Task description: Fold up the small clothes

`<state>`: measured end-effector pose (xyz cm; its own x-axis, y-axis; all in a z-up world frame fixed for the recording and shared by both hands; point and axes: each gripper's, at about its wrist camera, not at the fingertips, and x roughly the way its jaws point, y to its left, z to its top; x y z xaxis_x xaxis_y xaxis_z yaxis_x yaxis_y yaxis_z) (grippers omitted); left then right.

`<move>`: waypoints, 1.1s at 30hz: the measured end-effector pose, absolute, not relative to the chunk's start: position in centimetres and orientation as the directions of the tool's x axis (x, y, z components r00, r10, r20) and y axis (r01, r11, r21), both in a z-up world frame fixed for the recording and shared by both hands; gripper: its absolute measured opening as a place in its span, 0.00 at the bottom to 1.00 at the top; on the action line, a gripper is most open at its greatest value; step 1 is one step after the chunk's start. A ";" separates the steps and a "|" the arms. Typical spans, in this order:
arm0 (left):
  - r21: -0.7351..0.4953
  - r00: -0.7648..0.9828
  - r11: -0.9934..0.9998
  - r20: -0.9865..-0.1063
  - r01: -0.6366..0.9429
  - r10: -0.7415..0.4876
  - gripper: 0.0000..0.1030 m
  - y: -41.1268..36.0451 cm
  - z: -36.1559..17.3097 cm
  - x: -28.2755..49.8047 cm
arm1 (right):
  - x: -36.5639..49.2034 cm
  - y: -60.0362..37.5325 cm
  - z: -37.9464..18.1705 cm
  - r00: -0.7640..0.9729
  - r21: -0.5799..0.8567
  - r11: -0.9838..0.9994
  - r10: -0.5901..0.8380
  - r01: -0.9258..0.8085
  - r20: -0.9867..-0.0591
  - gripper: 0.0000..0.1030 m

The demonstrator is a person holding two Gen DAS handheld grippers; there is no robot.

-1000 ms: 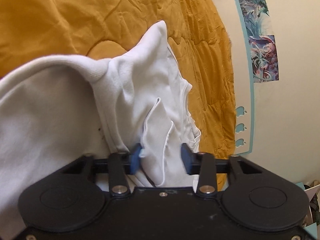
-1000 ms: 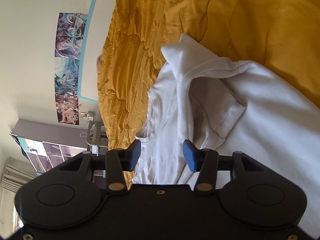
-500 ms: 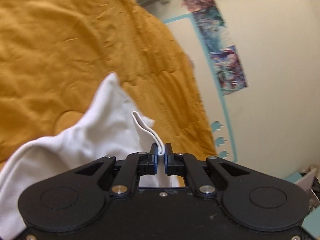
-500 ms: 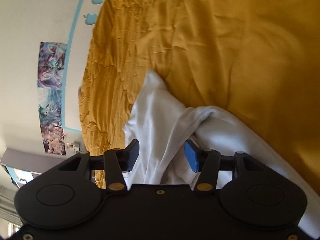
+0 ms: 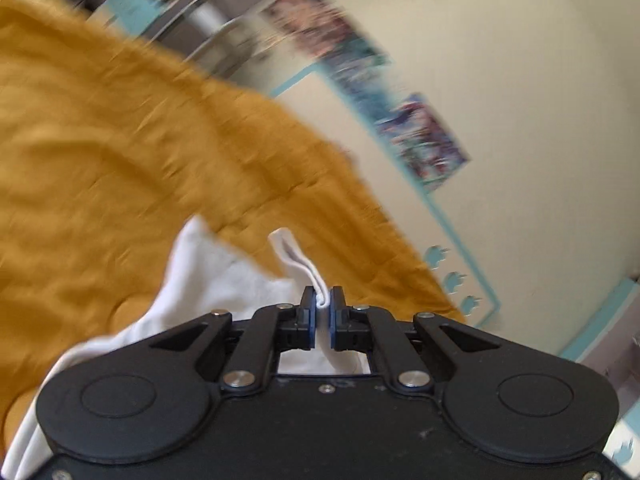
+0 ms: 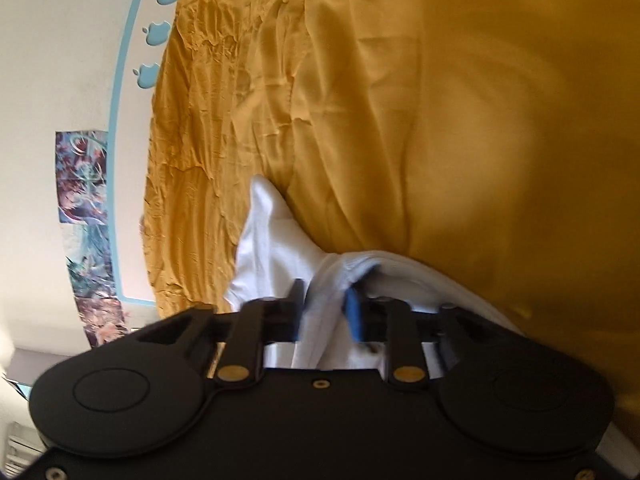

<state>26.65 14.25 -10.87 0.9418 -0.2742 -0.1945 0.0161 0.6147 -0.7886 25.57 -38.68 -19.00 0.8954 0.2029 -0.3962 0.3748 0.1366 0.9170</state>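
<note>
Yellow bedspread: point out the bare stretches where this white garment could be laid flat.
The yellow bedspread lies bare beyond the white garment, out to the wall with the blue border. It is also bare left of the garment in the left wrist view. Crowded only near both tongs, where cloth bunches.

Garment (image 6: 276,248) on bedspread (image 6: 400,100), beside wall (image 6: 60,60)

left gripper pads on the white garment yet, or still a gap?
Touching. The left wrist view shows the left gripper with both pads pinched on a folded edge of the white garment, no gap either side.
</note>
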 end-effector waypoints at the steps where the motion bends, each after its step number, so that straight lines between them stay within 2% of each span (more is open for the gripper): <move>1: -0.801 0.929 0.596 -0.261 -0.056 -0.263 0.03 14.8 -12.3 27.0 | 25.6 -38.7 -19.0 0.895 0.917 0.138 0.205 0.373 -0.395 0.19; 3: -0.809 0.883 0.551 -0.396 -0.205 -0.252 0.03 15.7 -15.1 27.5 | 25.6 -38.7 -18.9 0.894 0.916 0.139 0.208 0.375 -0.398 0.19; 5: -0.821 0.852 0.495 -0.453 -0.285 -0.261 0.04 16.2 -17.0 27.7 | 25.5 -38.7 -18.9 0.892 0.914 0.146 0.206 0.378 -0.402 0.16; 10: -0.763 0.856 0.576 -0.478 -0.292 -0.199 0.04 15.4 -14.7 27.6 | 25.5 -38.5 -18.6 0.885 0.899 0.176 0.181 0.401 -0.430 0.10; 14: -0.699 0.899 0.664 -0.429 -0.266 -0.091 0.07 15.3 -11.0 26.9 | 25.5 -38.1 -17.9 0.863 0.867 0.210 0.143 0.452 -0.485 0.09; 15: -0.707 0.914 0.672 -0.391 -0.222 -0.110 0.11 15.3 -10.3 26.9 | 25.3 -38.0 -17.7 0.859 0.862 0.205 0.134 0.463 -0.494 0.09; 17: -0.720 0.924 0.685 -0.329 -0.113 -0.194 0.26 14.8 -9.1 27.5 | 24.9 -37.7 -16.7 0.852 0.848 0.218 0.111 0.482 -0.512 0.13; 19: -0.715 0.910 0.699 -0.303 -0.021 -0.282 0.27 13.5 -8.9 28.2 | 24.6 -36.9 -15.1 0.852 0.829 0.287 0.072 0.480 -0.518 0.14; 21: -0.717 0.880 0.697 -0.323 0.012 -0.348 0.28 12.0 -9.6 29.1 | 24.5 -35.8 -13.5 0.864 0.810 0.371 0.041 0.454 -0.502 0.14; 24: -0.703 0.828 0.711 -0.404 -0.009 -0.389 0.28 10.3 -11.7 30.4 | 25.1 -33.9 -11.7 0.888 0.767 0.523 0.039 0.372 -0.458 0.14; 25: -0.690 0.817 0.723 -0.431 -0.024 -0.384 0.28 9.9 -12.3 30.7 | 25.3 -33.4 -11.3 0.894 0.745 0.569 0.036 0.349 -0.446 0.18; 28: -0.654 0.766 0.752 -0.525 -0.085 -0.370 0.28 9.3 -14.2 31.4 | 26.6 -32.4 -11.8 0.906 0.725 0.643 0.112 0.247 -0.408 0.38; 31: -0.649 0.761 0.755 -0.538 -0.099 -0.363 0.29 9.6 -15.1 31.3 | 27.5 -33.4 -14.1 0.862 0.716 0.611 0.106 0.336 -0.495 0.38; 33: -0.651 0.753 0.753 -0.543 -0.098 -0.372 0.31 9.9 -15.3 31.3 | 27.5 -34.8 -15.7 0.836 0.713 0.576 0.091 0.400 -0.541 0.27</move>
